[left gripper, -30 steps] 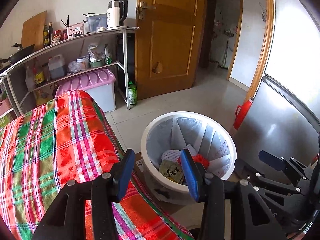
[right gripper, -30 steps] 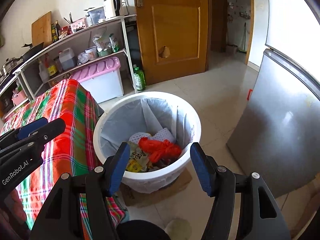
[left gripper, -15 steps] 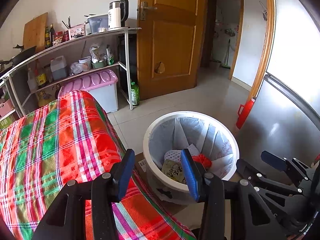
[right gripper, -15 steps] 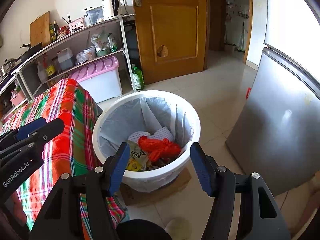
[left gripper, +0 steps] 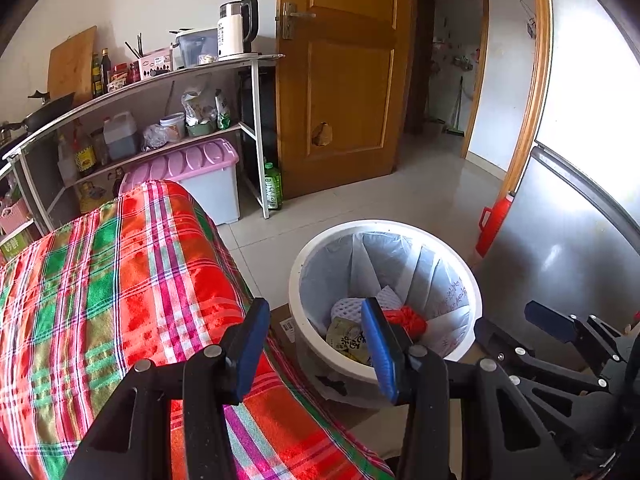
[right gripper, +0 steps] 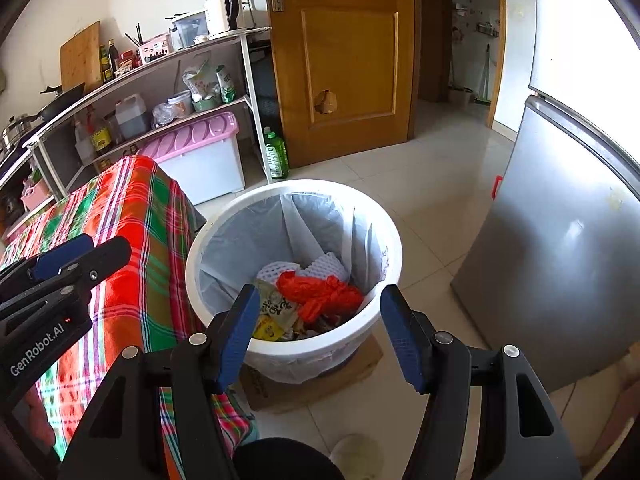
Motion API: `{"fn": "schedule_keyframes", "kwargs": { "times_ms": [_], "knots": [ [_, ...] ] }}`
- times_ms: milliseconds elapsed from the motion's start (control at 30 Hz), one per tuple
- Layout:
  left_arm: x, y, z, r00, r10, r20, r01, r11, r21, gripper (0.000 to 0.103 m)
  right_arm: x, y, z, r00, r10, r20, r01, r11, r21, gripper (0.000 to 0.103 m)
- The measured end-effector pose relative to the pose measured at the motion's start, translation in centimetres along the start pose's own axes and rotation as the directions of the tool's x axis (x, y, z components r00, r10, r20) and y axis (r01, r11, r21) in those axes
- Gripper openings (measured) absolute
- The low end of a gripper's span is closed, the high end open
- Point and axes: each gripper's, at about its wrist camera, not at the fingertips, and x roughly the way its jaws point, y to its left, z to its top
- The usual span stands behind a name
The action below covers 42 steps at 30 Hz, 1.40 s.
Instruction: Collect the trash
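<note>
Both grippers empty, jaws apart, right gripper (right gripper: 320, 336) above trash bin (right gripper: 384, 216), left gripper (left gripper: 316, 344) beside it

Far beyond the tongs stood a wooden door (left gripper: 344, 80), a white kettle (left gripper: 236, 28) topping the shelf rack (left gripper: 168, 80) to its left. Below sat a pink-lidded storage box (right gripper: 200, 156), a green bottle (right gripper: 276, 156) beside it. Right of the tongs, a grey fridge (right gripper: 560, 248).
</note>
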Motion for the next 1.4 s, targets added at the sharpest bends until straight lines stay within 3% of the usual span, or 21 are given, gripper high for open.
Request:
{"fn": "schedule_keyframes", "kwargs": {
  "times_ms": [1400],
  "knots": [
    [0.16, -0.10, -0.08, 1.000, 0.002, 0.001, -0.002, 1.000, -0.002, 0.047, -0.08, 0.21, -0.19, 1.000, -0.005, 0.001, 0.005, 1.000, -0.002, 0.063]
  ]
}}
